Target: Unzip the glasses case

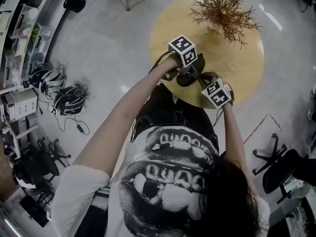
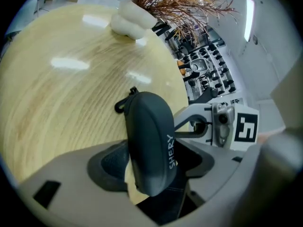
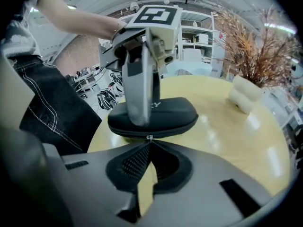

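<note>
The case (image 2: 149, 141) lies near the edge of the desk (image 2: 61, 93), clamped across its middle by the left claw (image 2: 150, 167), evidently to steady it, while the right claw (image 3: 149, 143) is pinched shut on the pull (image 3: 149, 137), apparently ready to draw it.

Dark grey glasses case (image 2: 149, 141) with small white letters. Pale yellow table (image 2: 57, 98) with thin brown wood lines. White marker cubes (image 1: 183, 50) with black squares. Light grey right gripper (image 3: 150, 145) with black dotted pads (image 3: 130, 164). Brown dried plant (image 1: 224, 9) in a white vase (image 2: 130, 23). White shirt (image 1: 163, 181) with a black dotted print. Black trousers (image 3: 45, 103) with white stitches. Shiny grey floor (image 1: 108, 43).
</note>
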